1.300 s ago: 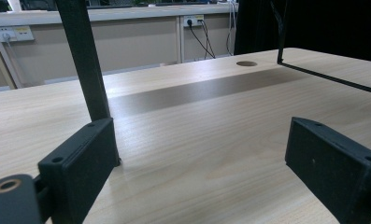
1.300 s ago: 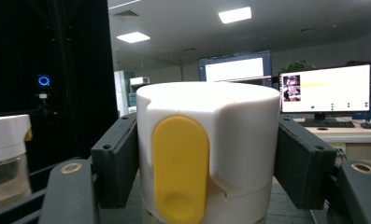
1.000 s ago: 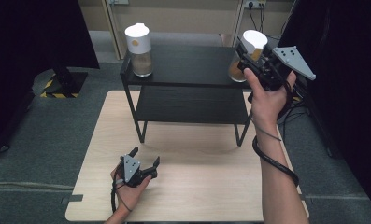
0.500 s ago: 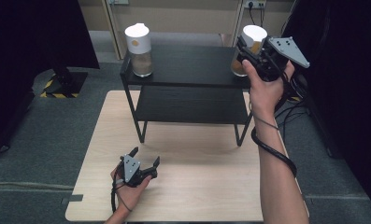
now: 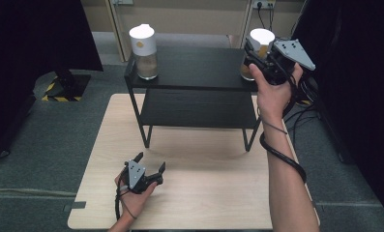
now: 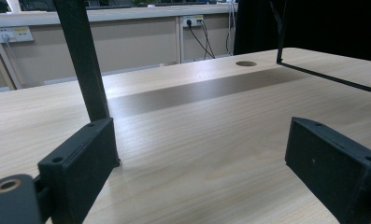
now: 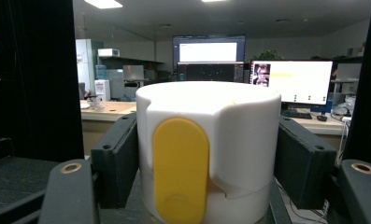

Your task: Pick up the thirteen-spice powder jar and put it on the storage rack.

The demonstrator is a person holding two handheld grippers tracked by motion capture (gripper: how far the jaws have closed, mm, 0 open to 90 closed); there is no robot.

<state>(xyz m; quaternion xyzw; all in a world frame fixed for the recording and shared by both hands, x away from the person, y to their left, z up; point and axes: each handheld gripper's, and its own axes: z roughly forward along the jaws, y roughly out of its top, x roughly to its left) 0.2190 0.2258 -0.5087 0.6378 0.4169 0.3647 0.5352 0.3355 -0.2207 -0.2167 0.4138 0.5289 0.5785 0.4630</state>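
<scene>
**Right grip set on the white-lidded jar at the shelf's corner**

From the high view, my right gripper (image 5: 255, 57) reaches to the right end of the black shelf (image 5: 194, 72), its jaws closed around the jar (image 5: 258, 46) that stands there; I hold it near the lid, I judge, because the white cap gives the pads a firm, straight wall; a second jar (image 5: 143, 50) stands well apart at the shelf's left end; my left gripper (image 5: 148, 166) rests low on the wooden table (image 5: 218, 193), parked out of the way, jaws spread and holding nothing.

In the left gripper view, my fingers (image 6: 82, 163) stand wide apart over bare tabletop (image 6: 206, 140), a shelf leg (image 6: 82, 60) just beyond the left one.

In the right gripper view, both pads (image 7: 115, 161) press the flanks of the white lid (image 7: 209, 144), its yellow oval tab (image 7: 181, 168) facing me; I can read no brand or lettering on it; the monitors (image 7: 290, 81) behind are too small to read.
</scene>
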